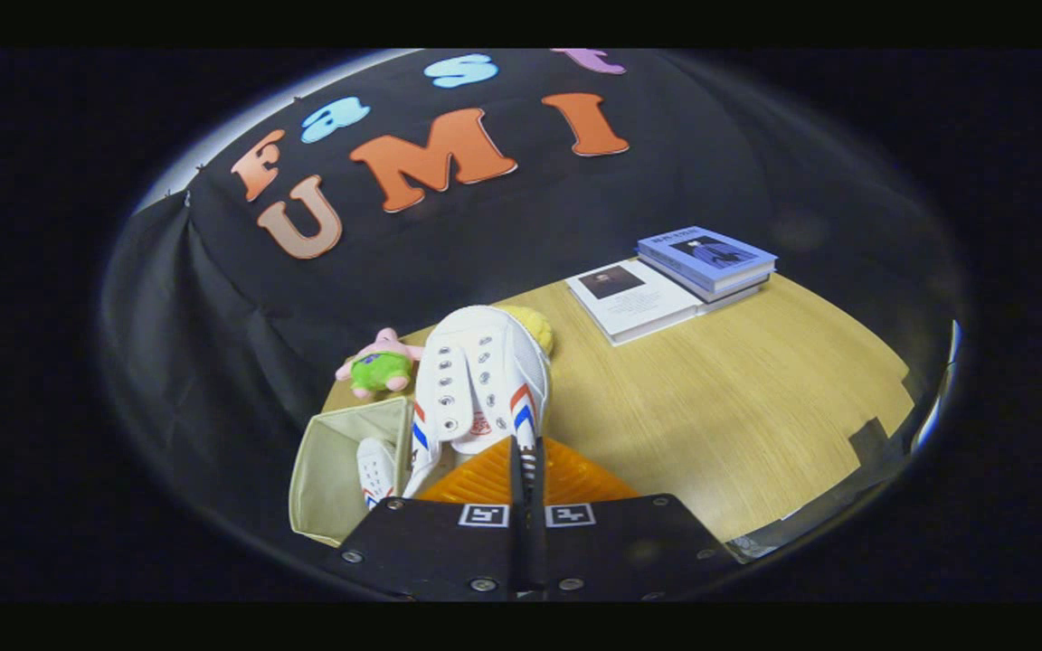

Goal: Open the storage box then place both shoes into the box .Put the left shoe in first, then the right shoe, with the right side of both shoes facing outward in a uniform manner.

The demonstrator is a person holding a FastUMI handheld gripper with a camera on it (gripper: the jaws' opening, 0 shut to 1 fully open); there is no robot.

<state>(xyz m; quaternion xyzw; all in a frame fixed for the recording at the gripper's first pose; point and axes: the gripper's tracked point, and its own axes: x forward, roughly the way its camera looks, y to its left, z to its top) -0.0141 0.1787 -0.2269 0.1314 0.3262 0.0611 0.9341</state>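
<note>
In the gripper view, the gripper (526, 470) is seen with its two fingers drawn close together, pinched on the rim of a white shoe (483, 384) with red and blue chevrons on its side. The shoe is held ahead of the fingers, toe pointing away, its eyelets and tongue turned upward. It is carried above the near right edge of the box (326, 470), a cream fabric bin with its top open.

Inside the box, a second shoe (376, 472) of the same pattern is seen lying against the right wall. Bare room is left in the box on the side away from the held shoe. The box's near corner is set at the near edge of the table (738, 425).

Beyond the box, a pink and green plush toy (379, 365) is laid at the far table edge, apart from the box. A yellow thing (535, 327) is partly hidden behind the held shoe's toe; what it is cannot be told.

To the right of the box, a wide stretch of light wood-grain tabletop is left open. Well beyond the box to the right, a white book (634, 298) is laid flat, and a stack of books (706, 262) with a blue cover uppermost is set just beside it, at the far edge. The table is backed by black cloth.
</note>
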